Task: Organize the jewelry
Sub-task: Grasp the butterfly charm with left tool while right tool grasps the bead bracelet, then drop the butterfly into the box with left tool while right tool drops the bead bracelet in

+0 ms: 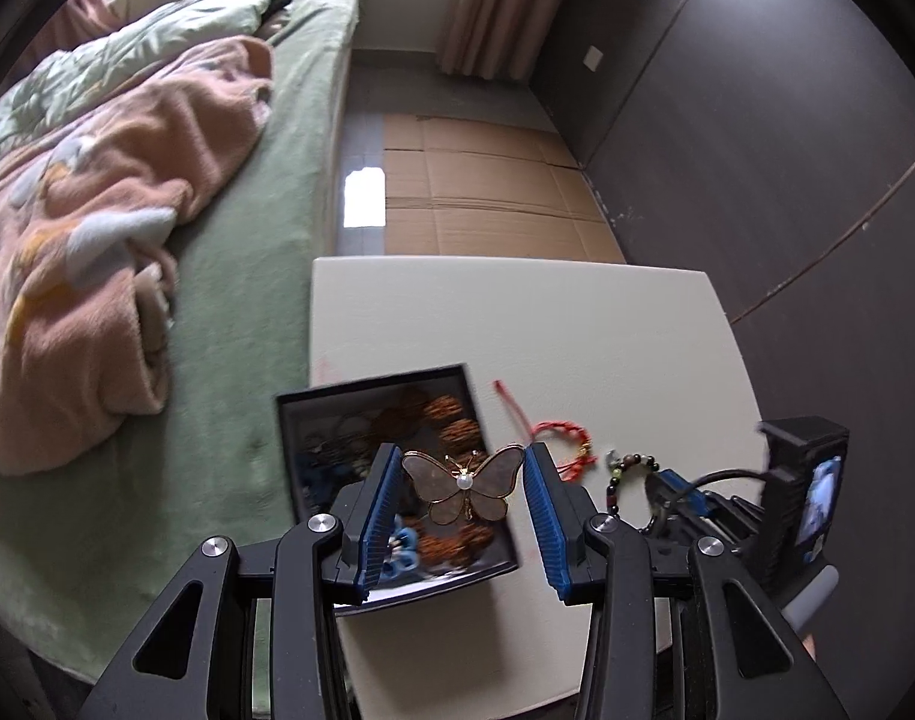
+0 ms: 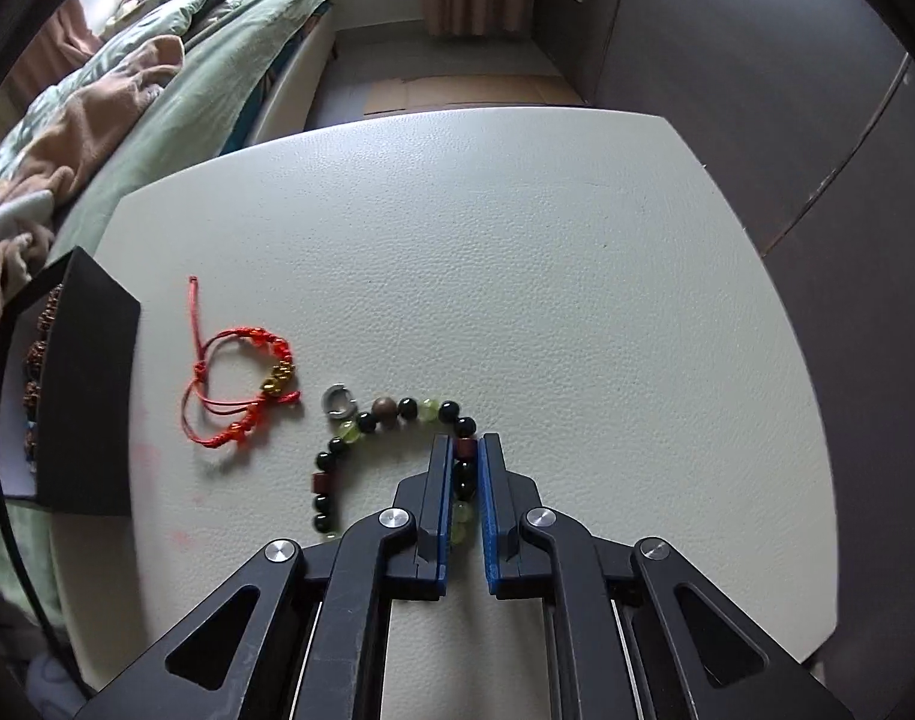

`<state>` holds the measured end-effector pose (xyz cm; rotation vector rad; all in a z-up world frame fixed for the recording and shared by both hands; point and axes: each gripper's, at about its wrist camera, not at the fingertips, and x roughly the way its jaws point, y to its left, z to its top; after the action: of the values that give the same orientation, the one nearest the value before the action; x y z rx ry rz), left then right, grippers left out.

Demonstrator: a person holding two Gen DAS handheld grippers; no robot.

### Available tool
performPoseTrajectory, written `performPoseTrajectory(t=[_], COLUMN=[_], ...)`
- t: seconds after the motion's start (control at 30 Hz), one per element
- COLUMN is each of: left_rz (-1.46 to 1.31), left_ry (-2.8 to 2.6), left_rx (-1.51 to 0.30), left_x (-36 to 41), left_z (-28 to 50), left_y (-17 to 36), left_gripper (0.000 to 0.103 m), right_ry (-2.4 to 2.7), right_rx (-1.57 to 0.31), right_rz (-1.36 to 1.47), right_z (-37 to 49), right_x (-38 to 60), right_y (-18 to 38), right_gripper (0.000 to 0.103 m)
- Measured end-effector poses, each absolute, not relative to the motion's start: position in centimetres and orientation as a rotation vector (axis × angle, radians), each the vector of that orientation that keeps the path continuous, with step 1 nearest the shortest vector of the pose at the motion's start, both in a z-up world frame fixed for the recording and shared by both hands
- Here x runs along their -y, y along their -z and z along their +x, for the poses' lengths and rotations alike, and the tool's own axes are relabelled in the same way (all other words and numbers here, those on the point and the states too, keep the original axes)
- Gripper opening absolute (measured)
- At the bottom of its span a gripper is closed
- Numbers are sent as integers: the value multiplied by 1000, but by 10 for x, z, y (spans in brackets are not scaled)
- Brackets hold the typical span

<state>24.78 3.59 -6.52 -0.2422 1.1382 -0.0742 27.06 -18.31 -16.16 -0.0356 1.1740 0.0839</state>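
Observation:
My left gripper point(image 1: 463, 465) is shut on a brown, gold-framed butterfly brooch point(image 1: 463, 483) with a pearl, held by its wing tips above an open black jewelry box point(image 1: 301, 420) that holds brown beads and other pieces. My right gripper point(image 2: 466, 450) is shut on a bead bracelet point(image 2: 391, 411) of dark, green and brown beads lying on the white table point(image 2: 517, 240); the beads sit between the blue pads. A red cord bracelet point(image 2: 241, 396) with gold beads lies left of it. The box point(image 2: 85, 390) stands at the table's left edge.
A bed point(image 1: 235, 300) with green sheet and pink blanket point(image 1: 97, 228) runs along the table's left side. Flattened cardboard point(image 1: 487, 192) lies on the floor beyond the table. A dark wall point(image 1: 757, 120) is on the right. The right gripper body point(image 1: 787, 498) shows beside the left one.

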Motion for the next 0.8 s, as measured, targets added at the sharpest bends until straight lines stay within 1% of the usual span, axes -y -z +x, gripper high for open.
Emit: performPoseTrajectory(t=[0.17,0.23,0.3,0.37,0.57,0.8], left_rz=[-294,-313,-346,-375,-411,-455], left_ry=[107,116,117,125,100,51], left_rx=[-1168,-1184,-1173,-1145,-1112,-1081], left_x=[-45,-47,-52,-58,-78,-110], left_z=[249,250,248,244,234,220], left_y=[79,82,83,79,70,63], left_gripper=[44,46,61,68,69,69], right_ry=[-136,-174,-200,-234,-330,-442], right_rx=[-1134,-1118,-1094,-1070,-1013,-989], right_rz=[63,95,98,111,146,152], right_z=[260,255,250,246,241,253], right_x=[189,187,184,175,155,109], right_y=[144,133,120,107,71,48], right_gripper=[9,9,9,9,9,9])
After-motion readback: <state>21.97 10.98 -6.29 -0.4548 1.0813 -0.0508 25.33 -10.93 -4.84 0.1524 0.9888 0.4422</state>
